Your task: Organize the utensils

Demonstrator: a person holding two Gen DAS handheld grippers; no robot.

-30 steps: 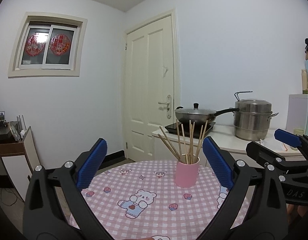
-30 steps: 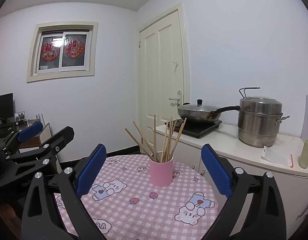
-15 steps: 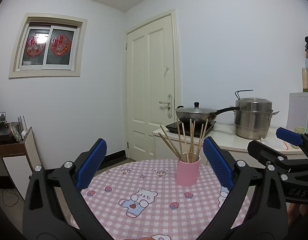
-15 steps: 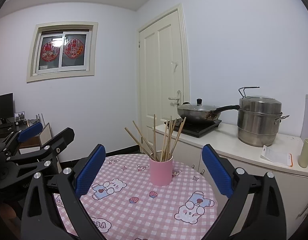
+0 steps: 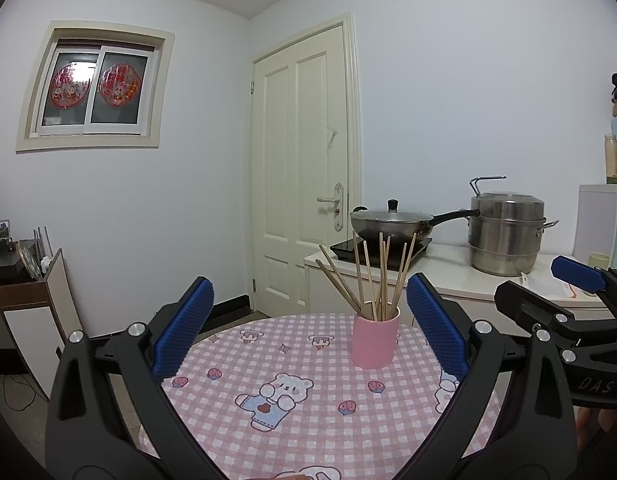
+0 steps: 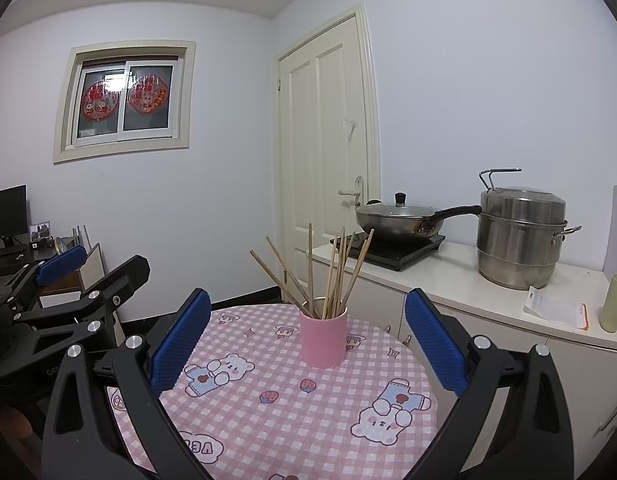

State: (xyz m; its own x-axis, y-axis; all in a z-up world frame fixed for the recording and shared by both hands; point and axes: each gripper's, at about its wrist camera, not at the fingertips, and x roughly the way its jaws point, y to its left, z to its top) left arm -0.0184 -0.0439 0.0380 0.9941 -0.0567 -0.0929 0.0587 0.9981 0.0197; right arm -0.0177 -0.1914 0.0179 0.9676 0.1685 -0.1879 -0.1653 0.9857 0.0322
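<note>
A pink cup point(image 5: 375, 340) stands upright on the far part of a round table with a pink checked cloth point(image 5: 308, 412). Several wooden chopsticks point(image 5: 378, 276) stand fanned out in it. My left gripper point(image 5: 308, 332) is open and empty, held above the near side of the table. My right gripper point(image 6: 306, 338) is open and empty, also short of the cup point(image 6: 323, 340) with its chopsticks point(image 6: 328, 272). Each gripper shows at the edge of the other's view, the right one point(image 5: 580, 304) and the left one point(image 6: 68, 280).
A white counter point(image 6: 488, 296) behind the table holds a stove with a lidded wok point(image 6: 404, 220), a steel steamer pot point(image 6: 522, 236), a paper point(image 6: 556, 310) and a green cup point(image 6: 614, 302). A door point(image 5: 304, 168) is behind. A shelf point(image 5: 24, 280) stands at left.
Both grippers have drifted very slightly; the cup sits marginally further right in the left wrist view. Nothing was gripped or released.
</note>
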